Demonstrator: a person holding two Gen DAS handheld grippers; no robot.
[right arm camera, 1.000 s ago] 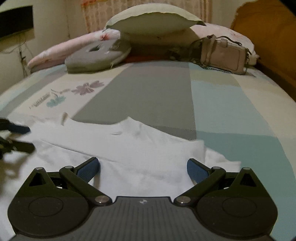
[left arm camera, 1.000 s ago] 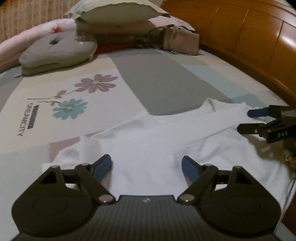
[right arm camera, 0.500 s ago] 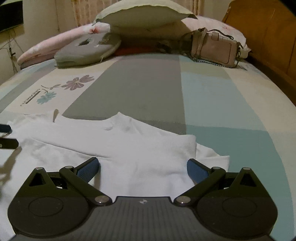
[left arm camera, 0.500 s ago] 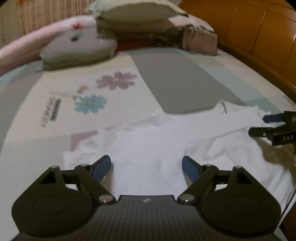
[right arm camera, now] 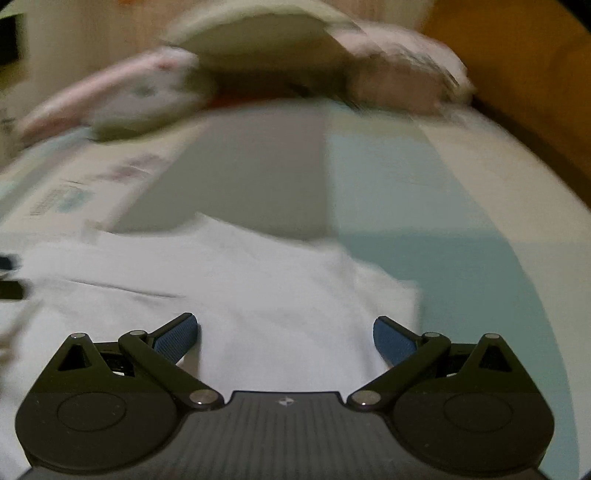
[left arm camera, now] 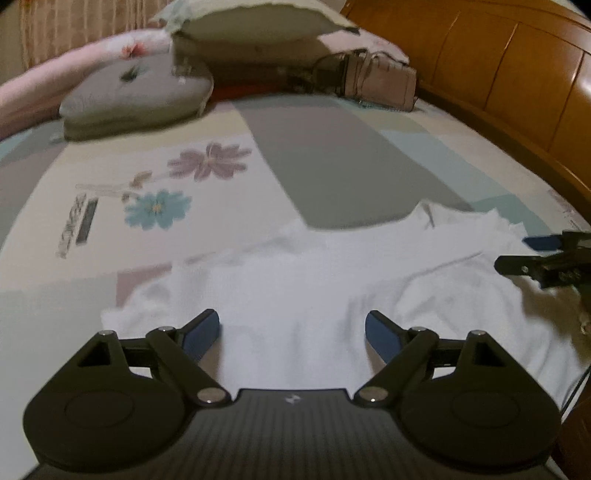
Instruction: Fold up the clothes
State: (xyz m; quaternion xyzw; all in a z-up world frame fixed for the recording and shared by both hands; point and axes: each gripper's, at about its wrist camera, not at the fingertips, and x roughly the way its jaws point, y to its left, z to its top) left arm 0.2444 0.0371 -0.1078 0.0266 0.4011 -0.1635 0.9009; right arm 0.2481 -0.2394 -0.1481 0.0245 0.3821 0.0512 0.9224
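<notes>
White garment (left arm camera: 295, 295) is spread flat across the near part of the bed (left arm camera: 351, 166), on the patchwork sheet, with nothing gripped. Some layering is seen at its right side in the right wrist view, so it is judged partly folded or at least bunched there; blur prevents more detail.

Left to right:
- Flower print (left arm camera: 159, 208) and grey cushion (left arm camera: 136, 99) are seen at far left, well apart from the garment, out of the working area.
- Left gripper (left arm camera: 291, 330) is held over the garment's left half, pitched downward. Its fingers (left arm camera: 201, 332) are spread wide, with cloth beneath and between them but not pinched. Judged to be set up for a grab at the near edge.
- Pillow (left arm camera: 258, 22) and handbag (left arm camera: 380, 86) are parked at the head of the bed, clear of the fold zone.
- Right gripper (right arm camera: 286, 334) is held over the garment's right half, fingers (right arm camera: 395, 341) also wide, nothing clamped. It is seen at the right edge of the left wrist view too.
- Wooden headboard (left arm camera: 517, 74) bounds the right side.

Symmetric placement suggests a two-handed lift and fold-over is being prepared. Risk: a single layer may be caught where layers overlap.
</notes>
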